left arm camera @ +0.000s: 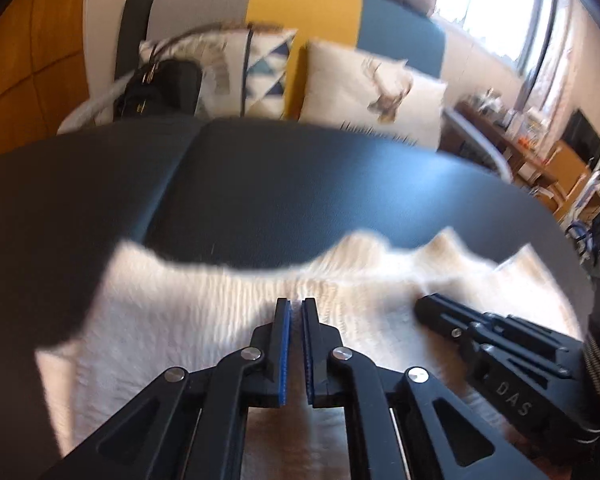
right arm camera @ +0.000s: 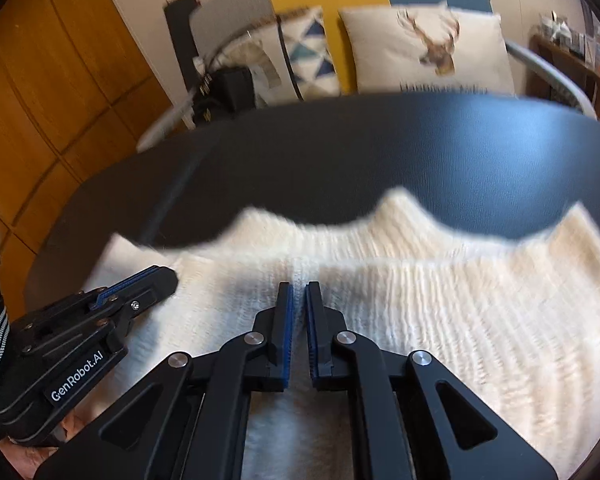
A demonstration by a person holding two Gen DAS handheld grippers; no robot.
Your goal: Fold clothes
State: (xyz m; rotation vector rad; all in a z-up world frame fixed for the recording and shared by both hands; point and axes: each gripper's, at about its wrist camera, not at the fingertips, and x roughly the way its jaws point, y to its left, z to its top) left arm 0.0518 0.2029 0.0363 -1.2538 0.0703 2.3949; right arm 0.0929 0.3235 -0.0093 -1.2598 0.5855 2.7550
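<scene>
Wardrobe: at far left we see orange-brown wooden panels (right arm camera: 40, 92) behind the table.
Black bag: we see it (left arm camera: 160, 88) on the seat beyond the table's far edge, left of the cushions.
Table: a dark, matte top (left arm camera: 280, 184) fills the middle of both views; we see a seam running through its left part.
Garment: we find a cream ribbed knit (right arm camera: 440, 300) lying on the near side of the table, its far edge wavy and lifted in small peaks, blurred in both views.
Left gripper: our left gripper (left arm camera: 296, 304) points down at the knit, jaws drawn together; we see a ridge of the cream fabric running up into the narrow gap between the blue pads.
Right gripper: our right gripper (right arm camera: 299, 288) sits just beside the left one, jaws together as well, a fold of the knit pinched between the pads.
Cushions: we see a triangle-patterned one (left arm camera: 264, 72) and a stag-printed one (left arm camera: 376, 88) on the sofa.
Shelving: at far right, cluttered wooden shelves (left arm camera: 540, 160) under a bright window.
</scene>
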